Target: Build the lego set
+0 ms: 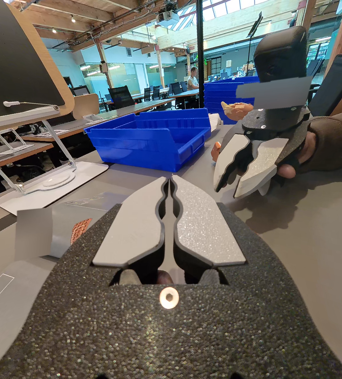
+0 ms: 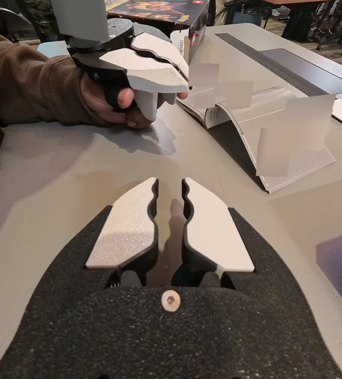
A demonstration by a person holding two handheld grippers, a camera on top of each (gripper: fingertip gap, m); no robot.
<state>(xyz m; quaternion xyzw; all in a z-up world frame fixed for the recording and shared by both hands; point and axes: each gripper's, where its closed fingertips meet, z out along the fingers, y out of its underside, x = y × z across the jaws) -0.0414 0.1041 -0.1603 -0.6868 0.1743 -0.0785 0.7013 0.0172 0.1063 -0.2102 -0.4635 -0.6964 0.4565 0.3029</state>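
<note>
My left gripper is shut, its fingertips touching, and nothing shows between them. It also shows in the right wrist view, held in a hand above the table beside the open instruction booklet. My right gripper is open with a narrow gap and is empty over the bare grey table. It shows in the left wrist view, tilted down at the right. An orange-brown lego piece sits just behind it. A tan and brown lego build lies farther back.
A blue bin stands ahead of the left gripper, with a stack of blue bins behind it. A white laptop stand is at the left. The lego box lies past the booklet.
</note>
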